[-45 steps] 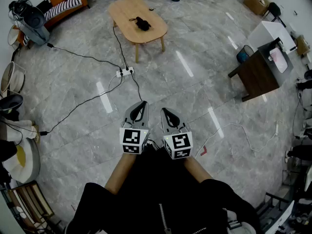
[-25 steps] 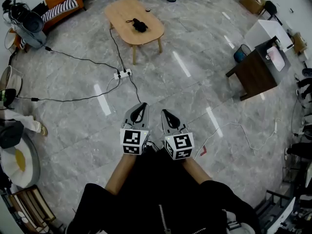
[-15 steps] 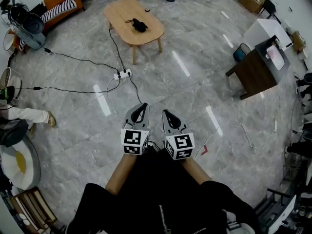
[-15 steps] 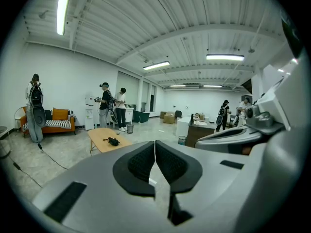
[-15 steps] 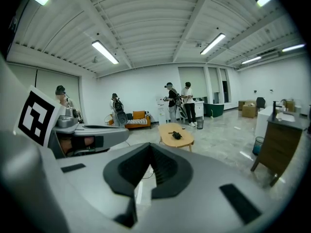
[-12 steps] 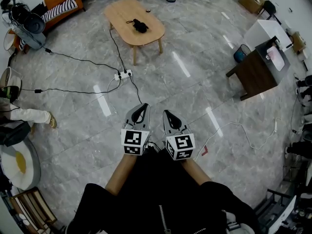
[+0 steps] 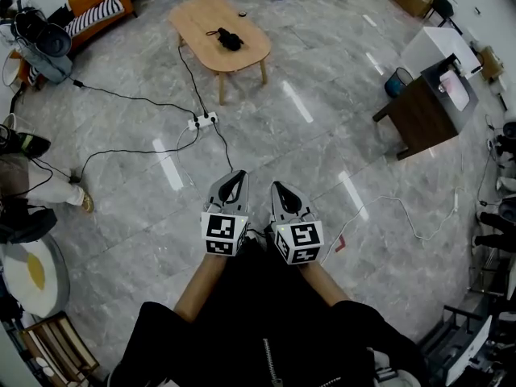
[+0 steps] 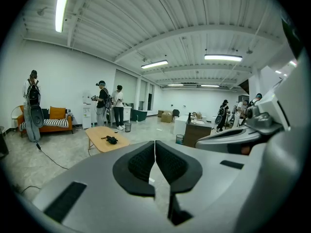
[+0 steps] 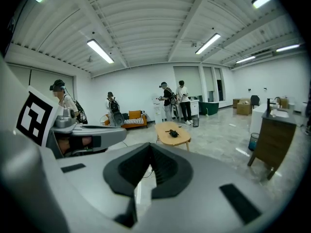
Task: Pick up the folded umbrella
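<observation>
The folded umbrella [image 7: 226,39] is a small black bundle lying on a light wooden oval coffee table [image 7: 242,55] far ahead across the floor. It also shows in the left gripper view as a dark lump [image 8: 112,140] on the table [image 8: 99,135], and in the right gripper view [image 9: 174,133]. My left gripper [image 7: 235,176] and right gripper [image 7: 276,186] are held side by side near my body, far from the table. Each is shut with nothing between its jaws, as the left gripper [image 8: 155,144] and right gripper [image 9: 149,147] views show.
A white power strip [image 7: 205,120] with black cables lies on the marble floor between me and the table. A dark wooden side table [image 7: 419,115] stands at the right, an orange sofa [image 7: 97,6] at the back left. A person [image 7: 24,184] stands at the left edge; others stand far behind.
Both grippers have stayed where they were, shut. At the left edge a person has moved further into view and the black floor cable there has shifted.
</observation>
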Action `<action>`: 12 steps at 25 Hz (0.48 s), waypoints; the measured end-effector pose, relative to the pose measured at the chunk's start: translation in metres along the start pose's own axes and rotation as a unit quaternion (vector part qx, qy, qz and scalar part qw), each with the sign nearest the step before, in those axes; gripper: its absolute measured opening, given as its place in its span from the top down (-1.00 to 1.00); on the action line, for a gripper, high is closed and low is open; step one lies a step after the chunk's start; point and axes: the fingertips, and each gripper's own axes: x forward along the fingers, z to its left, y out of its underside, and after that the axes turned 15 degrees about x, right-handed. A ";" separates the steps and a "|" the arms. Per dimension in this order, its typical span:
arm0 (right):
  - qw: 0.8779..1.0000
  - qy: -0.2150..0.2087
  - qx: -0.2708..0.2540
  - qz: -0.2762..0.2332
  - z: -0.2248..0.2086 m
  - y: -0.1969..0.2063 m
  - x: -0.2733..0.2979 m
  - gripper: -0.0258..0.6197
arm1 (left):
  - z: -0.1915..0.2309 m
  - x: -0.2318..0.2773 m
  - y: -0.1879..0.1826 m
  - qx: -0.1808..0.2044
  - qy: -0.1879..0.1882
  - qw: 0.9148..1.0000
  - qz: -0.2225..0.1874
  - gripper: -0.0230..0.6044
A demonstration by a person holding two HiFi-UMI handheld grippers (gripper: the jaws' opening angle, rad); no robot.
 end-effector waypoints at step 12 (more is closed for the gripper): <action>1.000 -0.001 0.005 0.018 -0.006 0.004 0.018 0.89 | 0.007 0.013 0.010 -0.012 0.002 1.000 0.014 0.87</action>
